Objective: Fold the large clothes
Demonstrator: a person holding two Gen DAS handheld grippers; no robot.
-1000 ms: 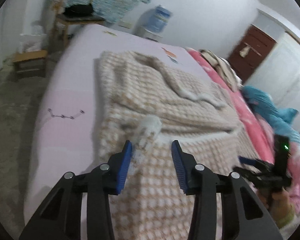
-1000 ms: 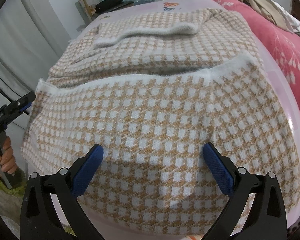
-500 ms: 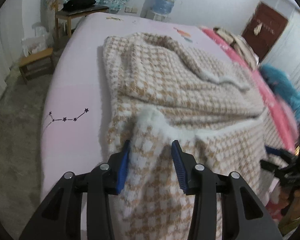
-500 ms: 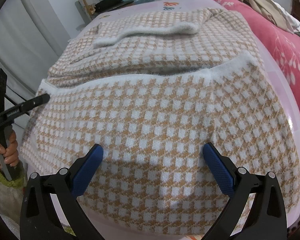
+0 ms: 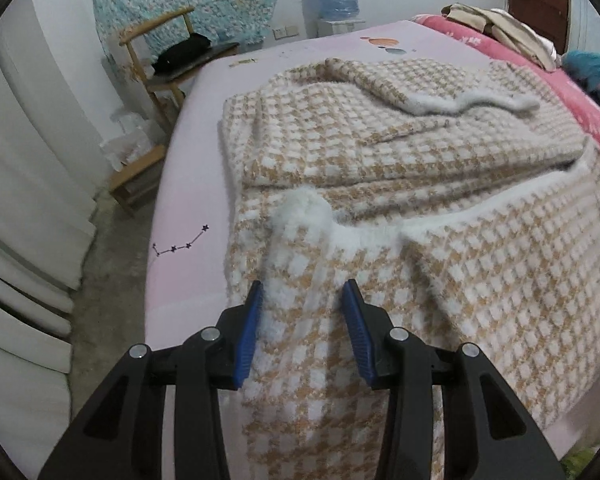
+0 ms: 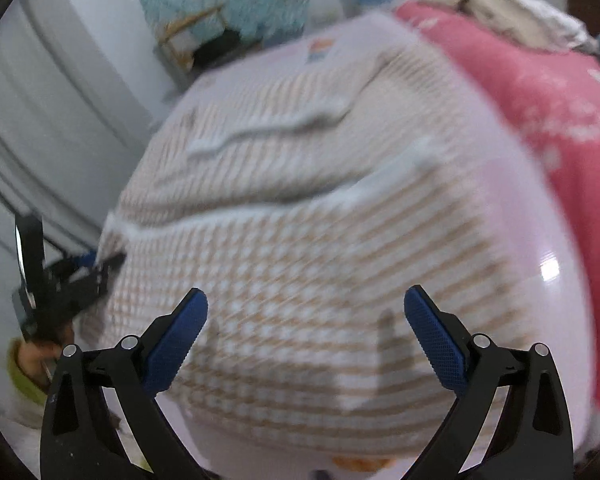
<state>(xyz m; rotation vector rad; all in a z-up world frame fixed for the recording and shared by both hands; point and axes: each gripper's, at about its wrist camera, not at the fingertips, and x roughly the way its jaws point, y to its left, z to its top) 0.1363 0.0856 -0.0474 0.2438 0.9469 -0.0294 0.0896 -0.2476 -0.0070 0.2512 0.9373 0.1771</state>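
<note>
The left hand-held gripper [image 5: 302, 312], at seven o'clock on the bed [image 5: 188, 200], has swung inward, half-closed on the checked garment's [image 5: 440, 280] bunched corner. The right hand-held gripper [image 6: 306, 334] has lifted, gaping, empty; folding begins.

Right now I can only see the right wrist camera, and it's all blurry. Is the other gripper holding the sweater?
Observer: Yes. The left wrist view shows the left gripper shut on a bunched ridge of the checked sweater.
Operator: What's just past its fingers?
Observer: A fluffy white cuff, humped up ahead of the pads.
Operator: Anything on the sheet over there?
Observer: A little line of dark stars printed on the pink sheet, beside the sweater.
</note>
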